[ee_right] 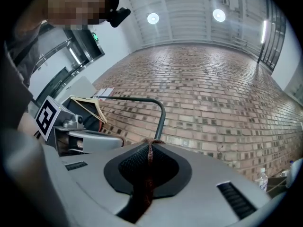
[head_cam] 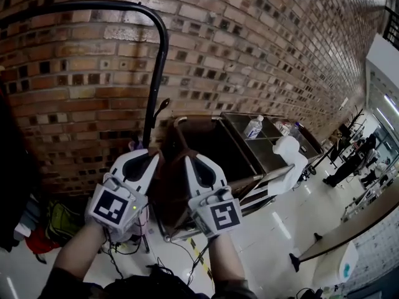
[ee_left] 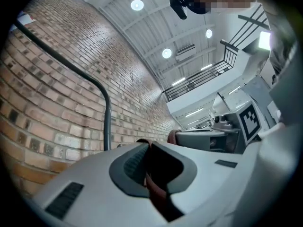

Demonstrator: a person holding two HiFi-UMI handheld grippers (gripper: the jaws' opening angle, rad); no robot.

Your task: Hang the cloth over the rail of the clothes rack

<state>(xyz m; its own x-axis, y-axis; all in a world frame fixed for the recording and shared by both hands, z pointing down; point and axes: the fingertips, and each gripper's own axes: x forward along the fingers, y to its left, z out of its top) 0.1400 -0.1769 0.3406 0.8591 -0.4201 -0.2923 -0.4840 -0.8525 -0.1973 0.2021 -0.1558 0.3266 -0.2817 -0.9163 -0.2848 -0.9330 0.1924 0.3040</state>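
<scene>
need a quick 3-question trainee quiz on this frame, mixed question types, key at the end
1. True or false: the brown cloth already hangs over the black rail.
2. Which grippers are shut on the cloth? A) left gripper only B) right gripper only C) both
3. Fill in: the wall behind the rail is built of ____.

Key: 1 false, the cloth is in the grippers, not on the rail; 2 C; 3 brick.

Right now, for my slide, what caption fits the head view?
Left gripper and right gripper pinch a brown cloth below the black rack rail, brick wall behind.
</scene>
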